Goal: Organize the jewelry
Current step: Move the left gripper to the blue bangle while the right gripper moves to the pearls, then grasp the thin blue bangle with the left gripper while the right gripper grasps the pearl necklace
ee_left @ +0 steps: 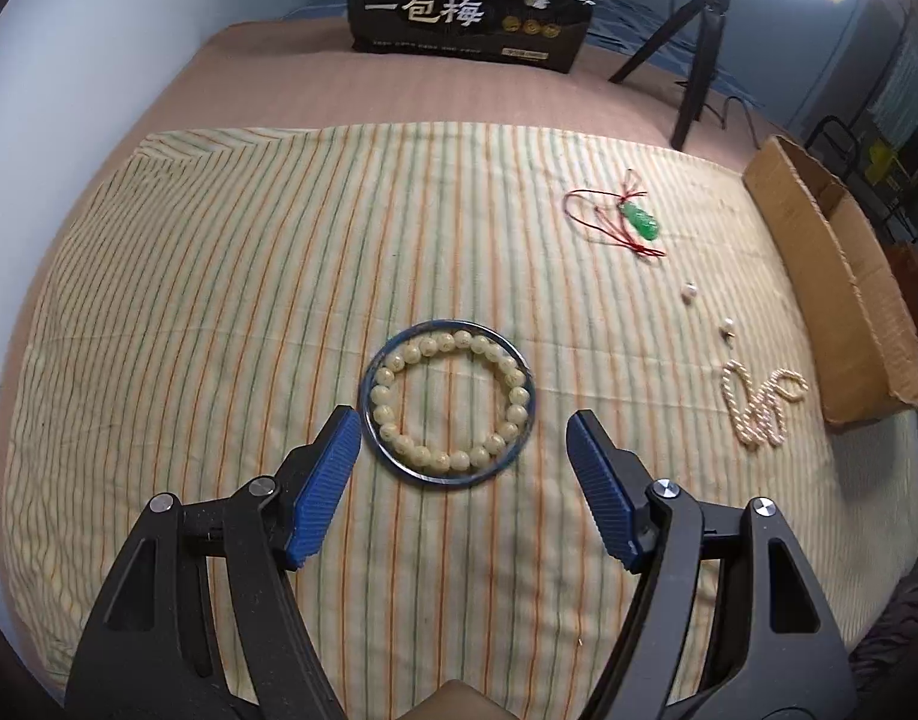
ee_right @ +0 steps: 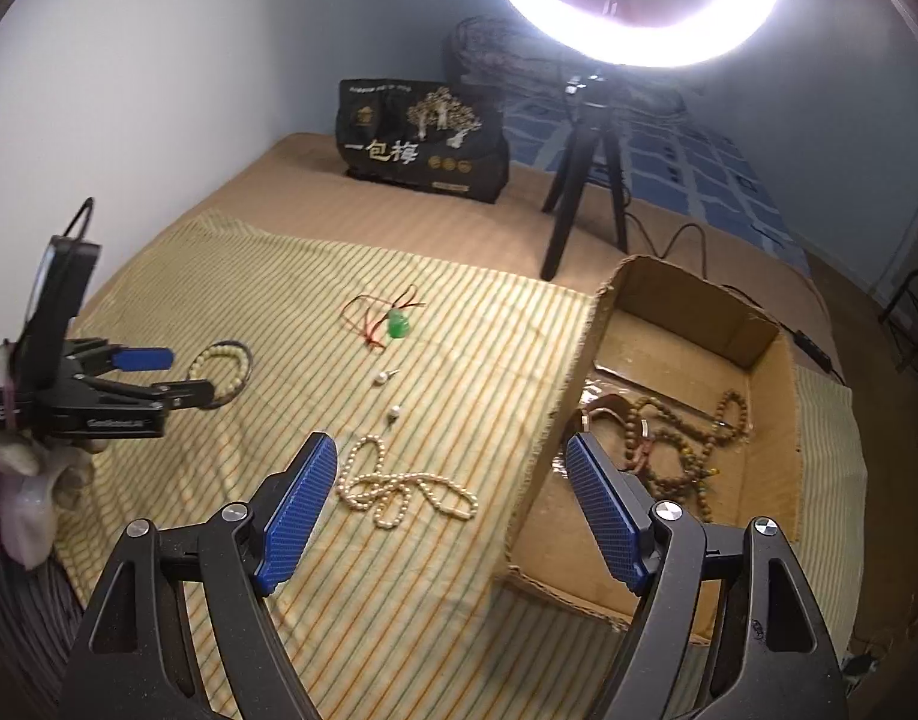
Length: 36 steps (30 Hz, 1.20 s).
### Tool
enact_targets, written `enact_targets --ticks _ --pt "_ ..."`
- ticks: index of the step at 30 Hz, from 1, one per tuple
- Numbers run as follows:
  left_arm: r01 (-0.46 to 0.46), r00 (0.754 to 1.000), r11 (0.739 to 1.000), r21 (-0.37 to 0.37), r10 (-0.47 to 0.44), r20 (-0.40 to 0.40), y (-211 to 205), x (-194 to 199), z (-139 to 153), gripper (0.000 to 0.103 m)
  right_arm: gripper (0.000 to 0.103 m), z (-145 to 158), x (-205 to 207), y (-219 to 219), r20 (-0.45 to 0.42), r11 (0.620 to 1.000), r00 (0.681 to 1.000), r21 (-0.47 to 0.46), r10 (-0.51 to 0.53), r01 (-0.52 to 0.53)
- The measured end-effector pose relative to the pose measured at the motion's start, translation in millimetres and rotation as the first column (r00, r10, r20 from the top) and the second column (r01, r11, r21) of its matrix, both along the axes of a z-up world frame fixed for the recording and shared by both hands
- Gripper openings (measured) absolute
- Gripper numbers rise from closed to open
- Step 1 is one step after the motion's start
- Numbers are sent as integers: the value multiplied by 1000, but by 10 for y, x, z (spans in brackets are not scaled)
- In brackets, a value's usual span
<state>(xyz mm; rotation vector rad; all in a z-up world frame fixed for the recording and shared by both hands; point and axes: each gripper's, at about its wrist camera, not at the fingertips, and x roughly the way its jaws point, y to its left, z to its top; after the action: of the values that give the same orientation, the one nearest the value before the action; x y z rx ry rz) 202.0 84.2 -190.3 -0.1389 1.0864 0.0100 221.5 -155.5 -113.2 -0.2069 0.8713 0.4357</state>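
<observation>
A cream bead bracelet [ee_left: 510, 387] lies inside a thin blue bangle [ee_left: 378, 441] on the striped cloth [ee_left: 219, 300]. My left gripper [ee_left: 464, 423] hovers just short of them, open, nothing between its blue pads. A pearl necklace [ee_right: 399, 489] lies coiled ahead of my right gripper [ee_right: 450, 450], which is open and empty above it. A green pendant on red cord [ee_right: 396, 324] and two pearl earrings [ee_right: 382, 378] lie farther back. The cardboard box [ee_right: 579, 372] on the right holds several brown bead strings [ee_right: 687, 438]. The left gripper [ee_right: 177, 372] appears over the bracelet [ee_right: 219, 354] in the right wrist view.
A black printed bag [ee_right: 423, 144] stands at the back of the bed. A ring light [ee_right: 633, 6] on a small black tripod [ee_right: 585, 204] stands behind the box, with a cable trailing right. A pale wall runs along the left side. A gloved hand [ee_right: 21, 480] holds the left gripper.
</observation>
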Motion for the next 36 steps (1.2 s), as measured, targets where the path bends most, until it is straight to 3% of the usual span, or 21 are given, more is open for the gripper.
enact_targets --ticks 11,27,33,36 --pt "-46 999 999 5 46 -12 40 115 -148 75 79 -180 93 45 -51 999 999 31 9 -8" --pt "-24 999 997 68 21 32 -55 165 -262 84 79 -315 173 169 -81 999 995 22 50 -48" --pt "-21 999 998 61 18 49 -40 144 -276 83 79 -448 176 344 -155 987 975 11 161 -161" --pt "-30 998 998 56 27 57 -15 134 -267 77 79 -572 118 456 -199 972 953 -13 226 -234"
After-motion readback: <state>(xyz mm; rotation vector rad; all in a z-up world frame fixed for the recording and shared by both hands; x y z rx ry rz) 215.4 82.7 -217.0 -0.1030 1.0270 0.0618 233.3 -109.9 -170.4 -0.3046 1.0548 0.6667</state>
